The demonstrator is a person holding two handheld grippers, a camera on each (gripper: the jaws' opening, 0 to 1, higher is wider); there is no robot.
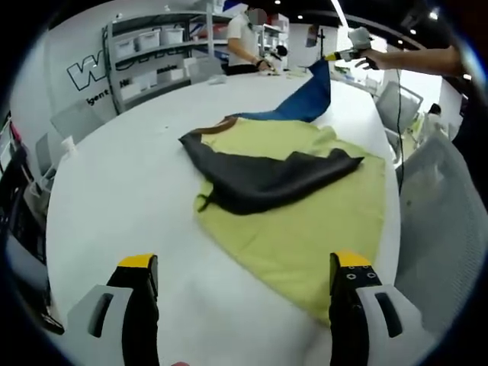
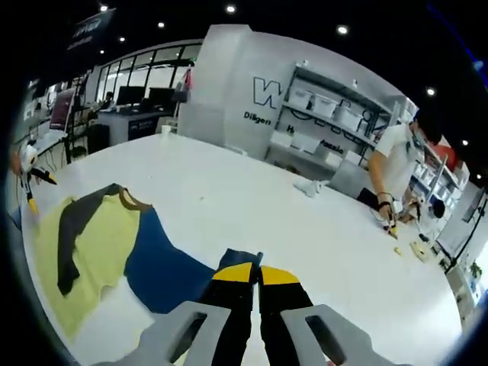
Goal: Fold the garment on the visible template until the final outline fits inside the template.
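Bright, even light from ceiling spots [image 2: 230, 9] (faint shadows), sharp centres, heavy fisheye bending at edges.

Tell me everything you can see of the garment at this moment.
The garment is a soft knit top in yellow-green, dark grey and blue panels, with a brown collar. It lies mostly flat on the white table, a dark grey sleeve folded across the yellow-green body. The blue part is lifted off the table, pinched at its edge by the right gripper, whose jaws are closed on it. The left gripper hovers open near the hem, not touching.
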